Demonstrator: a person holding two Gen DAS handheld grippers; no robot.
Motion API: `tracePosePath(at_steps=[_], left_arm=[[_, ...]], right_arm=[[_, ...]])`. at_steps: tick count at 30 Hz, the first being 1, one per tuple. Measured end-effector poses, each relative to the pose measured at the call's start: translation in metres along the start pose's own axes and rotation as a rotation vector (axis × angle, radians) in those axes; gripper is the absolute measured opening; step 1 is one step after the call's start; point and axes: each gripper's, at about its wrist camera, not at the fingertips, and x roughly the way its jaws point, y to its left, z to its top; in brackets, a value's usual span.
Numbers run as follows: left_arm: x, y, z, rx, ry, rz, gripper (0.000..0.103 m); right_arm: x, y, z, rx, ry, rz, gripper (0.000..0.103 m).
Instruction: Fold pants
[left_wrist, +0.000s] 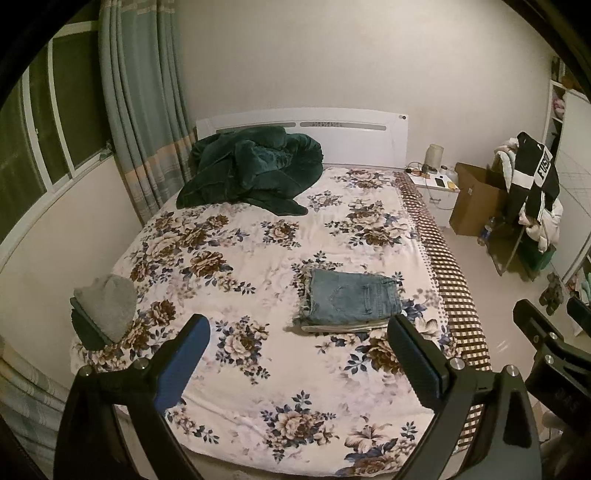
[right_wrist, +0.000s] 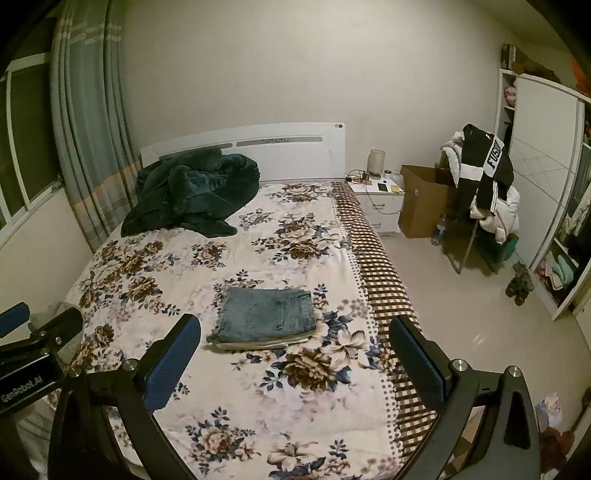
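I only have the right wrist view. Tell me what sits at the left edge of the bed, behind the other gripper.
Observer: A gray garment lies there, resting on a dark folded item.
Operator: Report the left gripper's state.
Observer: The left gripper is open and holds nothing, with its fingers spread wide above the bedspread.
Operator: Say where the folded jeans sit in its view.
Observer: The folded jeans lie ahead of it, nearer its right finger than its left. Neither finger touches them.
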Motion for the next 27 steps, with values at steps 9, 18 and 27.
tracePosePath(at_steps=[9,18,27], left_arm=[[-0.001,0.007,-0.003,-0.003,0.01,0.009,0.098],[-0.002,0.011,-0.006,-0.005,0.014,0.015,0.098],[-0.004,0.012,-0.01,-0.01,0.017,0.014,0.098]], right_arm=[[-0.004,0.003,0.0,-0.003,0.01,0.011,0.103],[-0.003,0.002,-0.001,-0.011,0.016,0.02,0.103],[-0.002,0.004,-0.002,-0.011,0.018,0.021,0.103]])
